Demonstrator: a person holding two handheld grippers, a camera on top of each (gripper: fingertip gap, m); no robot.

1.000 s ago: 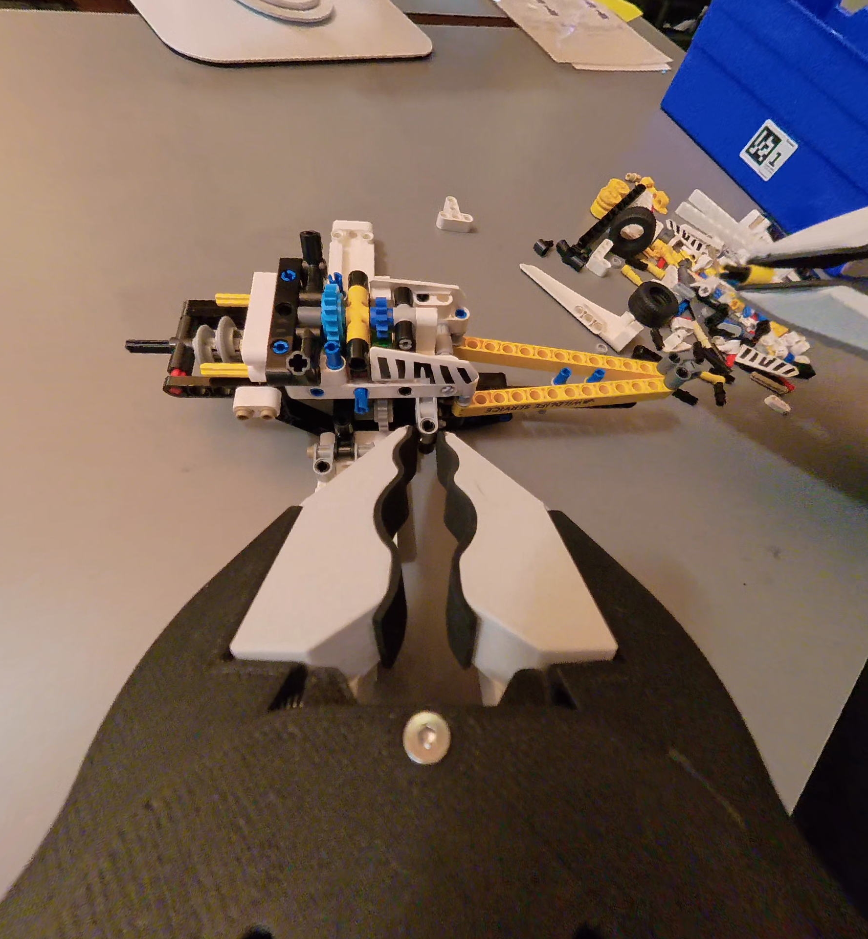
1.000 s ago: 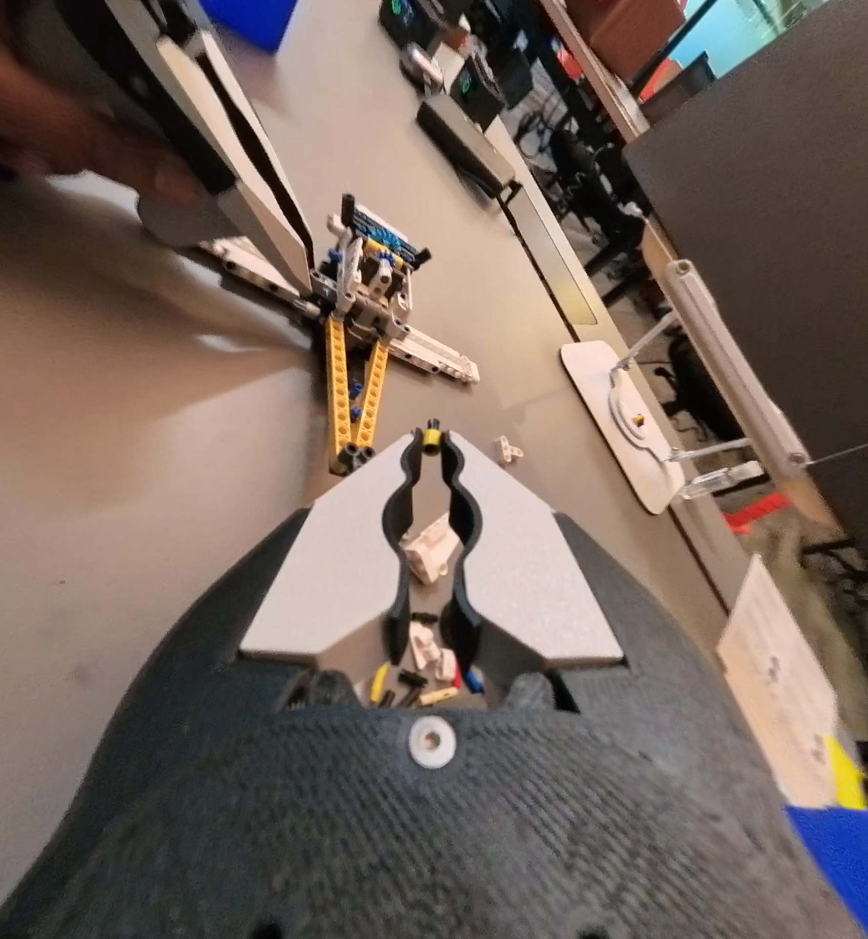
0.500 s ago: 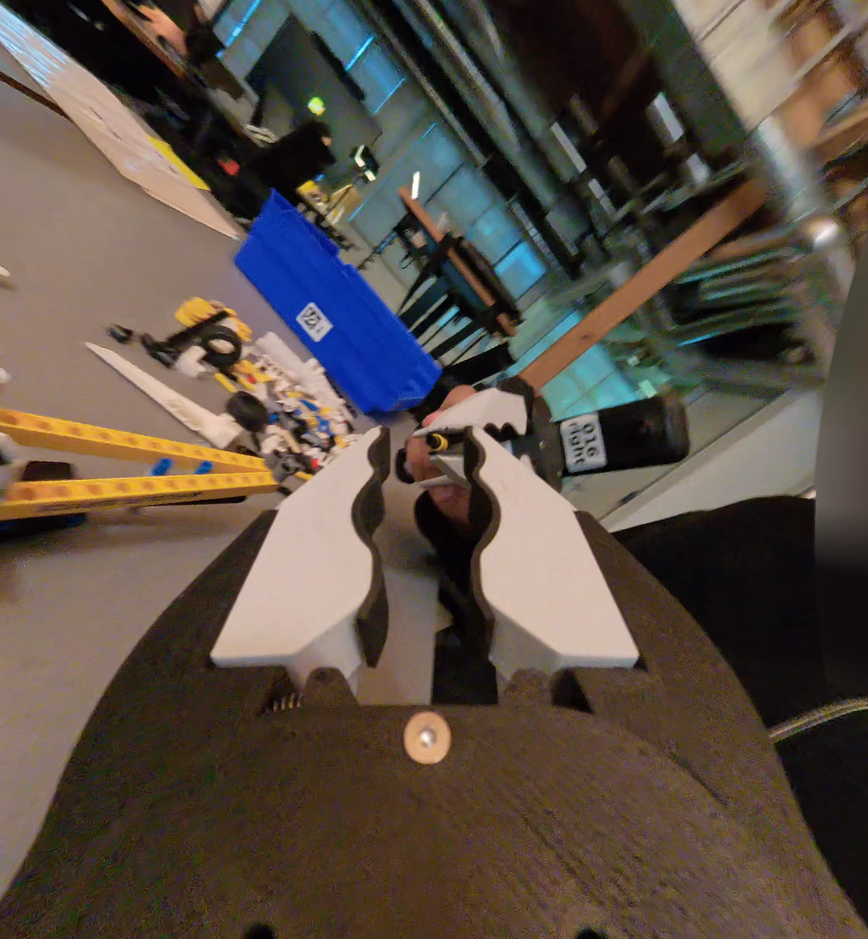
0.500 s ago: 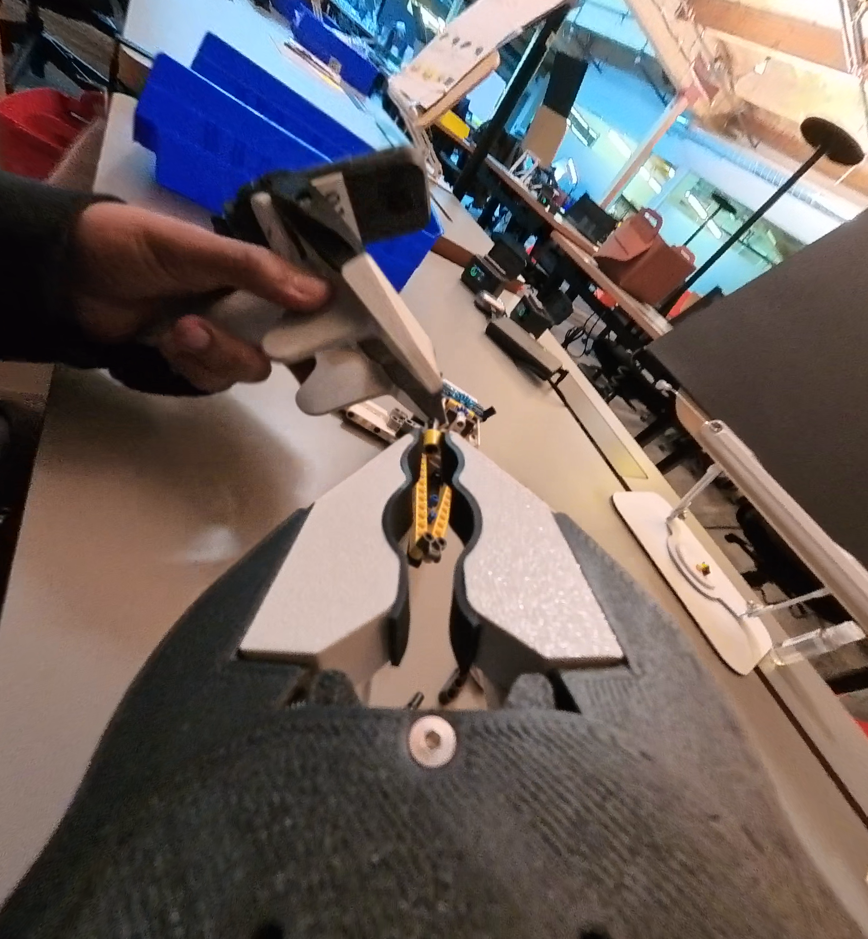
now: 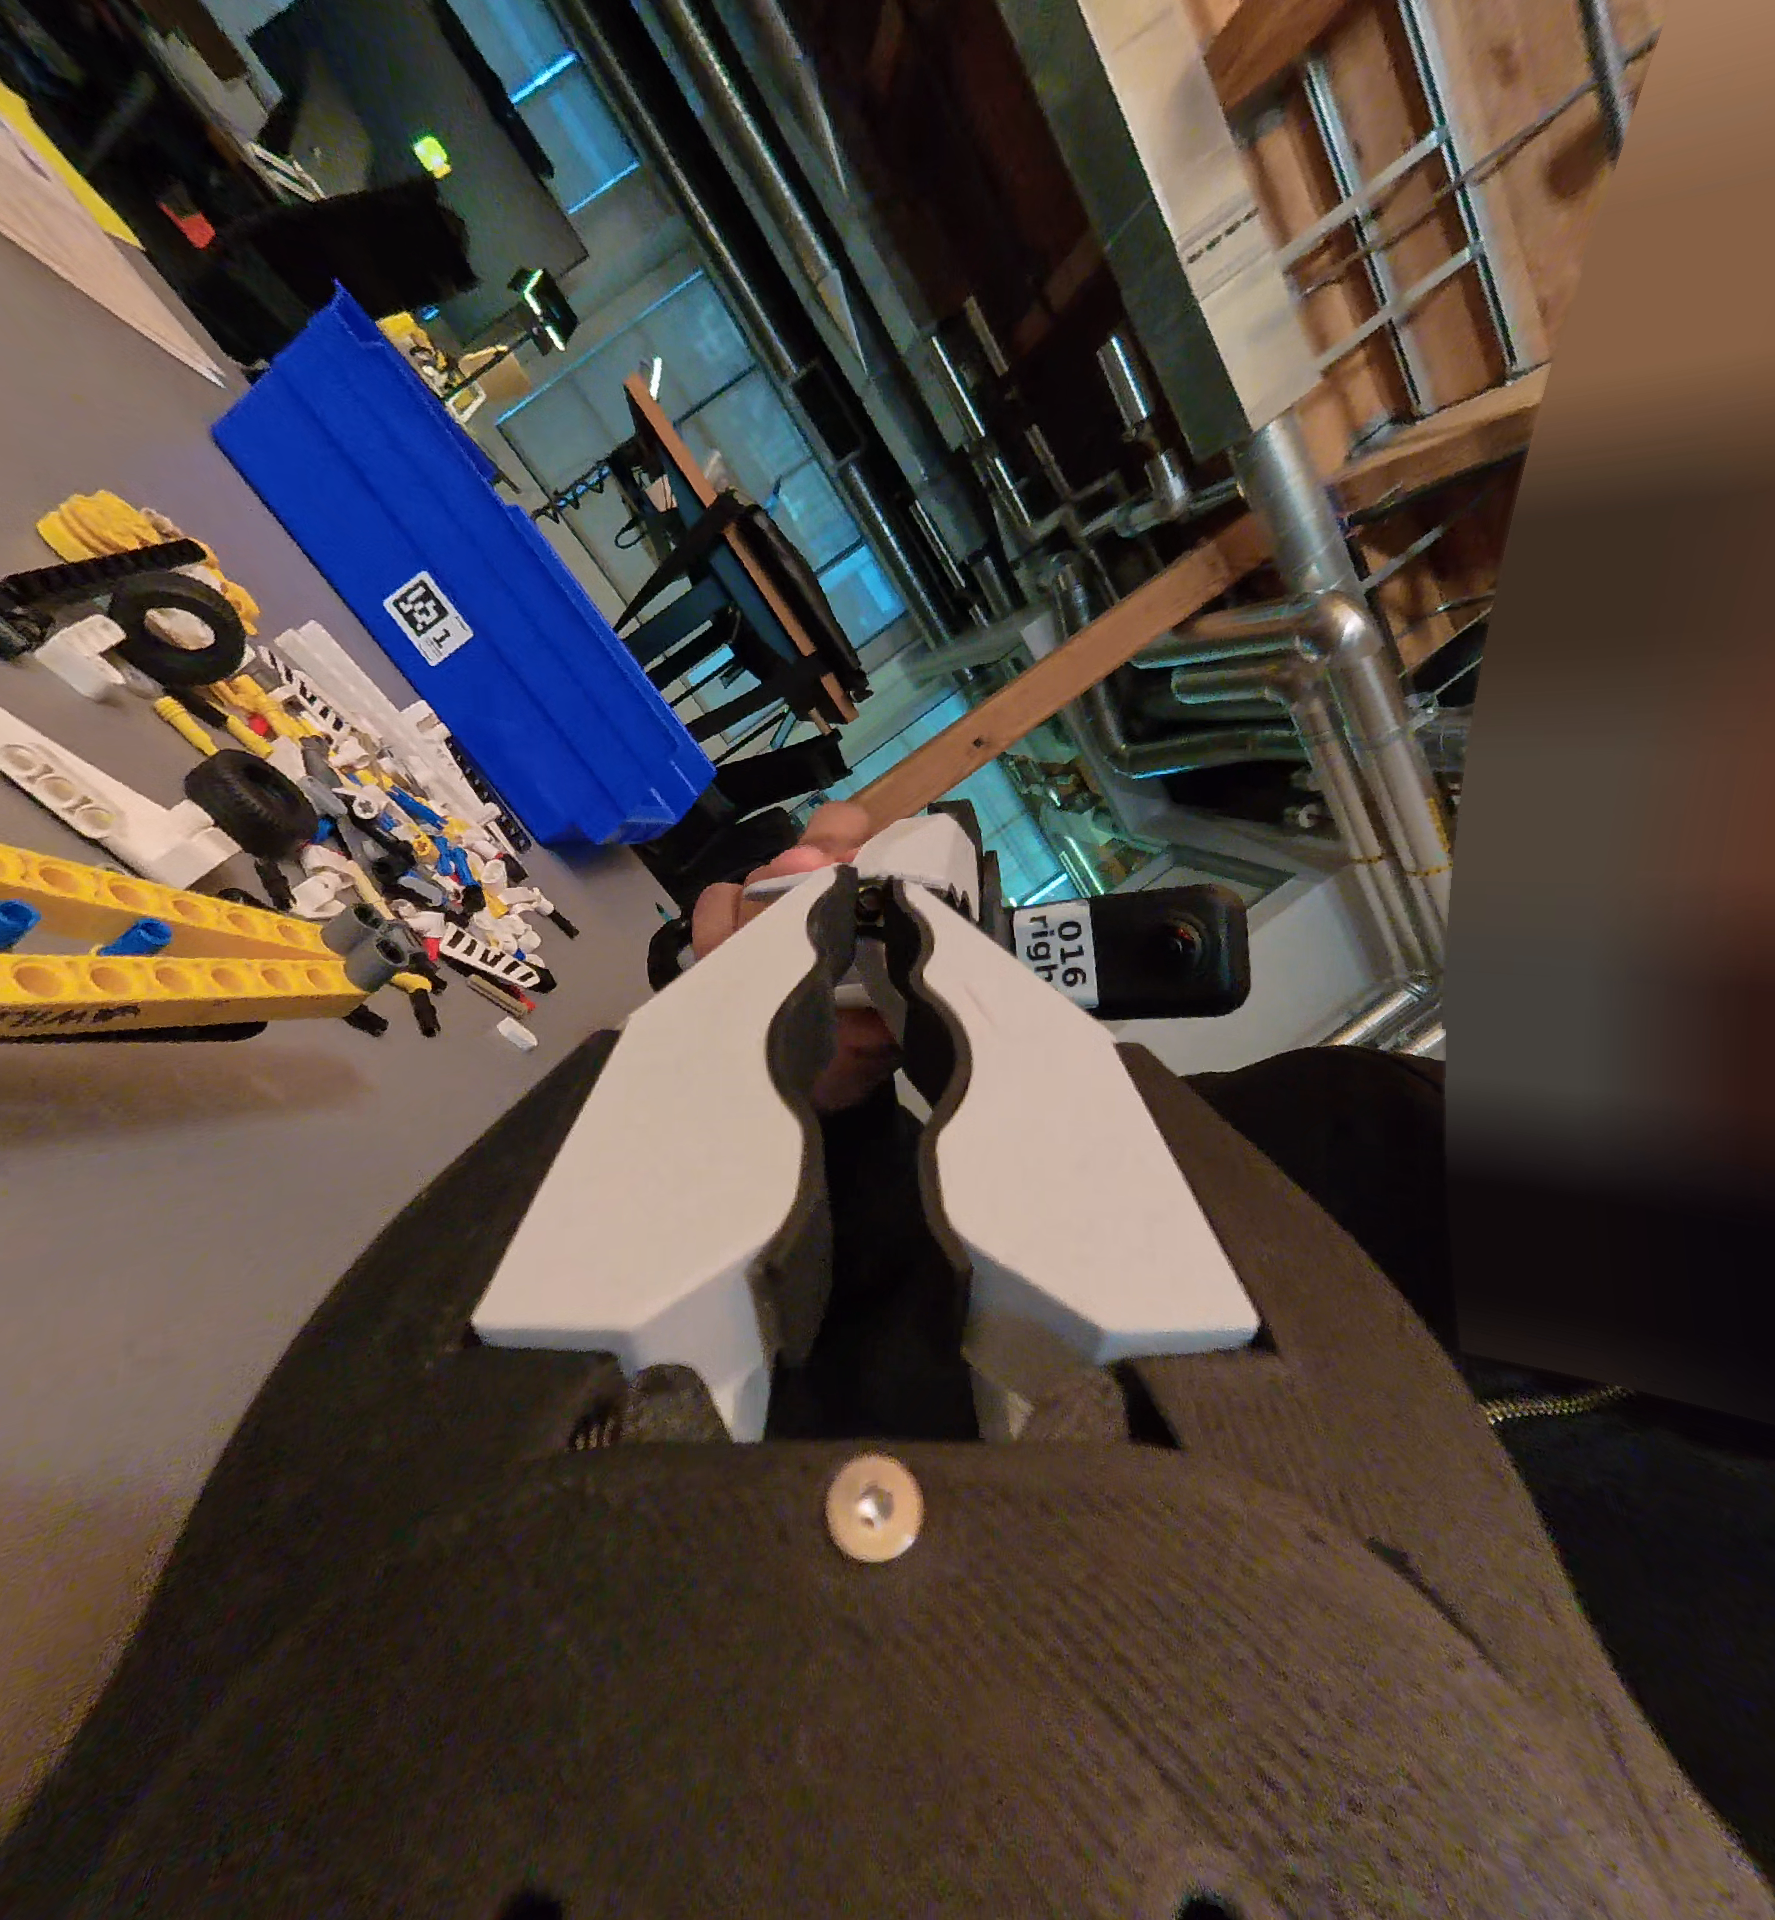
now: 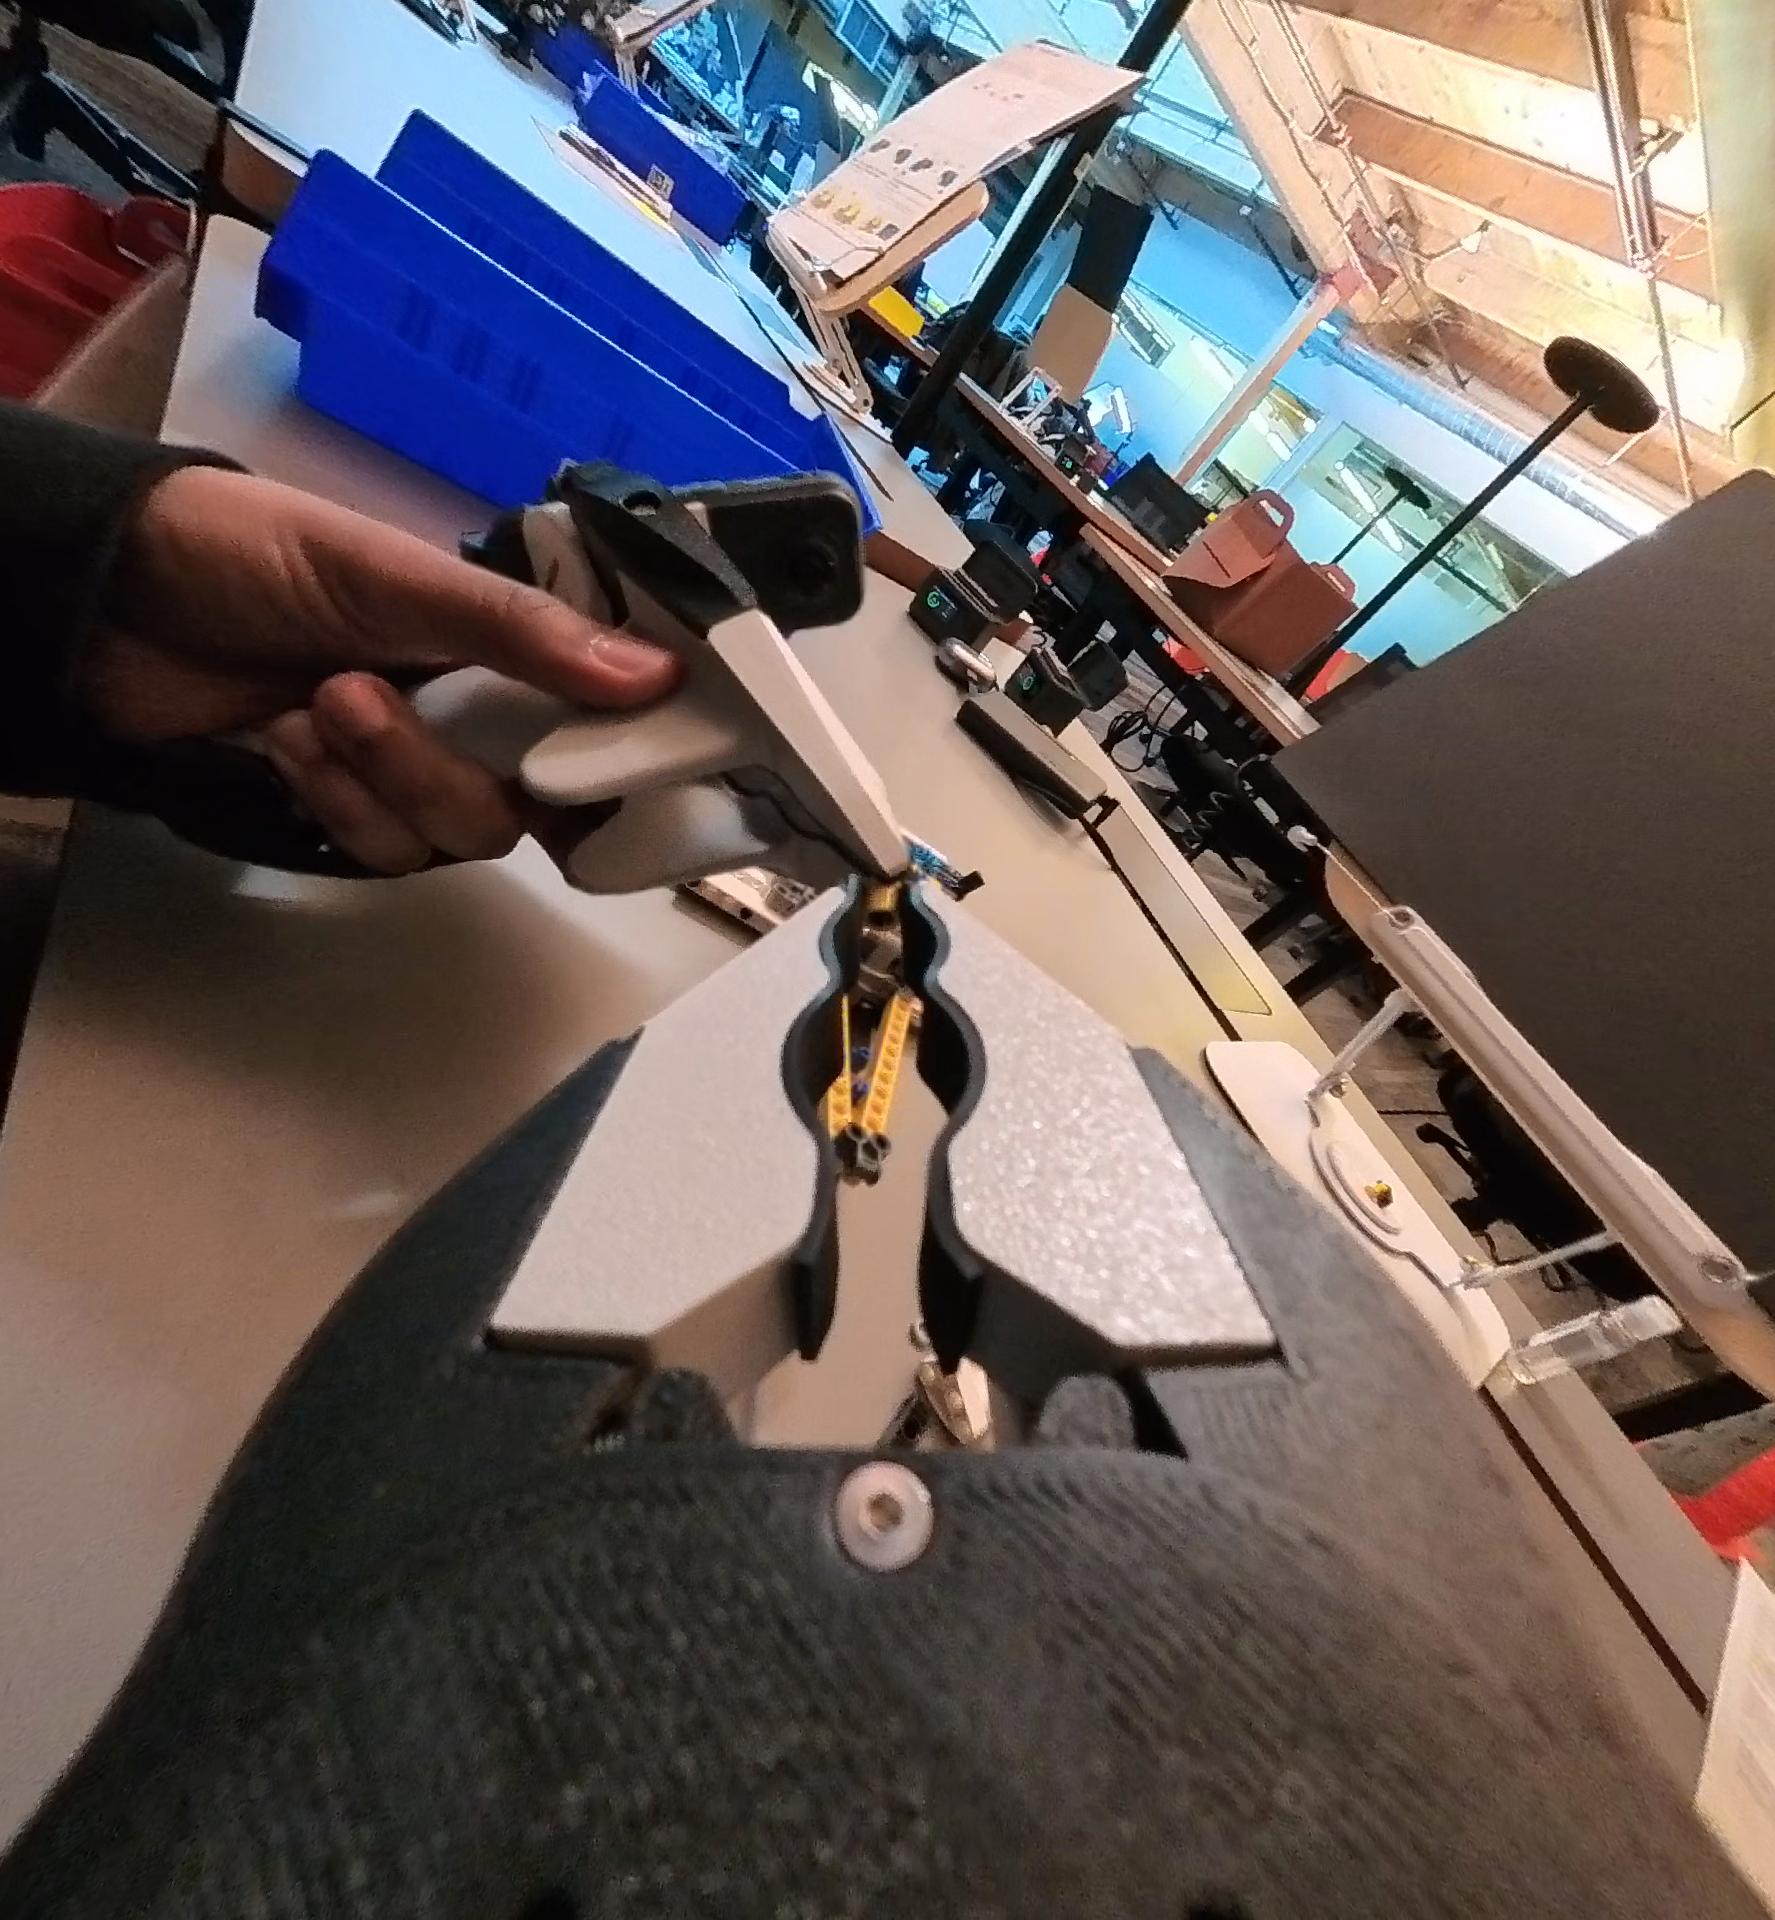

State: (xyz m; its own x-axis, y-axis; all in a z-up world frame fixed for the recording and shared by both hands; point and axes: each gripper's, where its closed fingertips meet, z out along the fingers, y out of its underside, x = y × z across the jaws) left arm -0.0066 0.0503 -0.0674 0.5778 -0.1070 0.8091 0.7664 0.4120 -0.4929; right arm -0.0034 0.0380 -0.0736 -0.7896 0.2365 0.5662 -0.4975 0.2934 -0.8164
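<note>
While the two tools meet tip to tip above the bench (image 5: 135, 1247), the right claw (image 6: 878, 909) is pinching a small yellow-and-black pin (image 6: 878, 916) at its very tip, near the centre of the right wrist view. The left claw (image 5: 867, 914) is drawn in narrow around that same pin at the middle of its own view; whether its pads press on it I cannot tell. A hand (image 6: 343, 665) at the left of the right wrist view grips the left tool, which slants down to the pin. On the bench behind the pin lies a brick model with two yellow beams (image 6: 867, 1081). At the left of the left wrist view sit a heap of loose parts (image 5: 374, 852) and, just beyond it, a blue bin (image 5: 467, 623).
</note>
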